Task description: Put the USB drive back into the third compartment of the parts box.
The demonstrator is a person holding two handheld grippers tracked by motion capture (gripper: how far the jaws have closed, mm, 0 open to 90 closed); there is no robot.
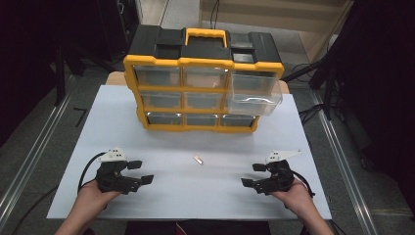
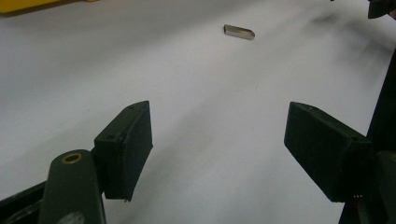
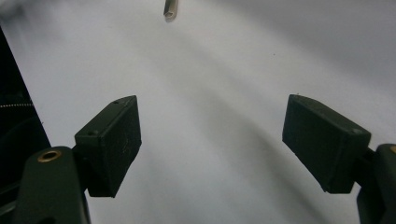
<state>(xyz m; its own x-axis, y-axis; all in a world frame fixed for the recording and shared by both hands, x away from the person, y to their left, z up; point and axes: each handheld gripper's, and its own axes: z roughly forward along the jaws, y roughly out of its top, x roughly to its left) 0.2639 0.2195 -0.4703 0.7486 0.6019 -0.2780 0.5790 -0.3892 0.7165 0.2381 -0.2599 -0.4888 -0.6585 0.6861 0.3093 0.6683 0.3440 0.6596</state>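
metal piece (image 1: 197, 159) seen lying on tabletop (image 1: 161, 147), between both claws, apart from each | left claw (image 1: 143, 172) spread, empty | right claw (image 1: 252, 175) spread, empty

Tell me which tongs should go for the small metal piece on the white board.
Left, narrowly. The left tongs stand open and a bit nearer the small metal piece, which lies ahead of their jaws in the left gripper view. The right tongs, also open, see it at their view's top edge.
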